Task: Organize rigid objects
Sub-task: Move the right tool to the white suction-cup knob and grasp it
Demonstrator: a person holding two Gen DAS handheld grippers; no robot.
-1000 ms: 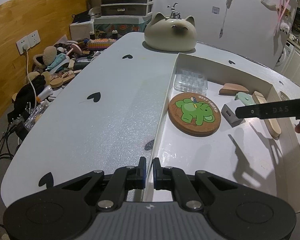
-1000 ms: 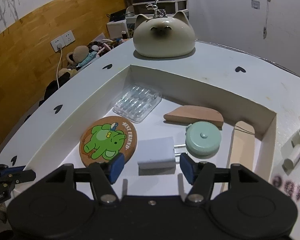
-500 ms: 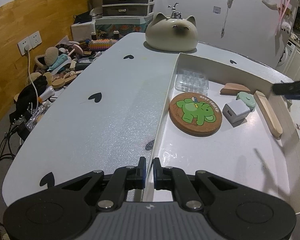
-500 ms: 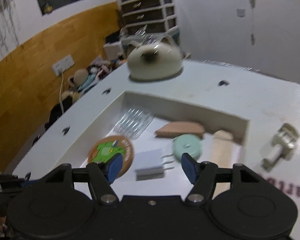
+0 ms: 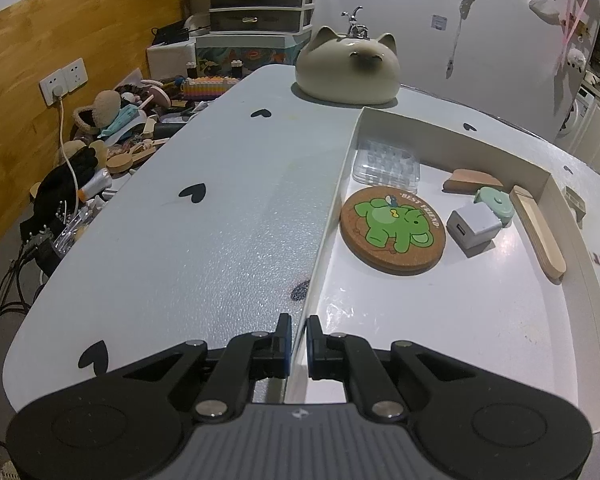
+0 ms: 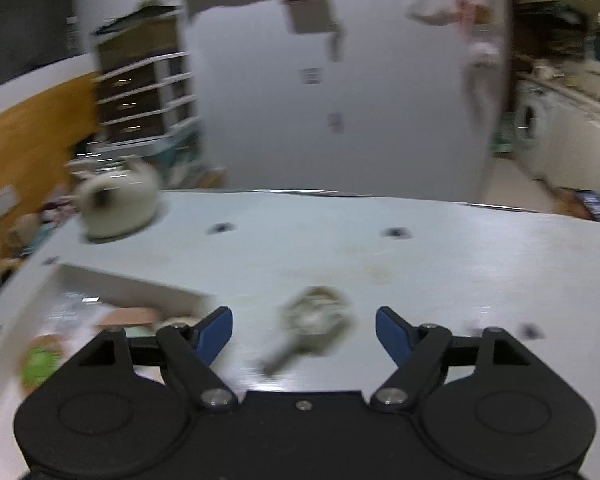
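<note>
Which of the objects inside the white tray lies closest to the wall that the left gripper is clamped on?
The round cork coaster with the green elephant. It sits nearly against that wall of the white tray; only the clear plastic case, farther back, is similarly near.

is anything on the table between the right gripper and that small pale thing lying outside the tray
Nothing visible. The right gripper has just been opening, its jaws stand wide and empty, and the blurred pale object lies on bare table straight ahead between them. The white tray sits off to the left.

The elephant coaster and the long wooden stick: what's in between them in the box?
In the left wrist view, a white charger cube and a mint round case lie between them.
</note>
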